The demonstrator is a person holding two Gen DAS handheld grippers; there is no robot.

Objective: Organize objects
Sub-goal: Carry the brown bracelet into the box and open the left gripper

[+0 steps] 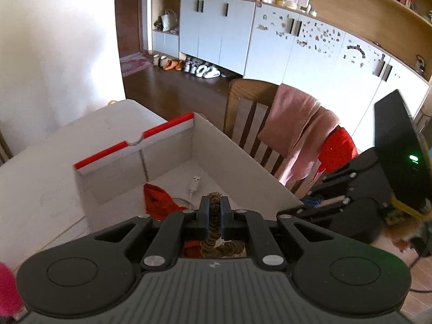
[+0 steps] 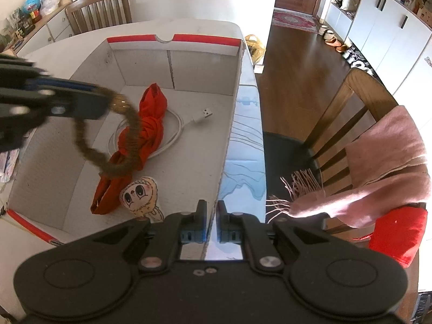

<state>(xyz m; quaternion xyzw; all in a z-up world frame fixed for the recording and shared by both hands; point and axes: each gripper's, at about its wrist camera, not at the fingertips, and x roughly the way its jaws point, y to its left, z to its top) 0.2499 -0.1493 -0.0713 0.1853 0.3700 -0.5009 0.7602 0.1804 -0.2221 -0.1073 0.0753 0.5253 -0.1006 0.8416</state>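
Note:
A white cardboard box [image 2: 232,108] with red-edged flaps stands open on the white table [image 1: 40,178]. In it lie a red cloth [image 2: 151,108], a white USB cable [image 2: 201,114] and a small cartoon doll [image 2: 140,195]. My left gripper [image 1: 215,205] is shut on a brown fuzzy ring [image 1: 215,216]; in the right wrist view the ring [image 2: 118,135] hangs from it above the red cloth. My right gripper [image 2: 212,208] is shut on the box's right wall, at its near end.
A wooden chair [image 2: 359,102] draped with a pink scarf [image 2: 378,167] and a red cloth stands to the right of the table. Another chair [image 2: 100,5] is at the far side. A pink object [image 1: 8,289] lies at the left.

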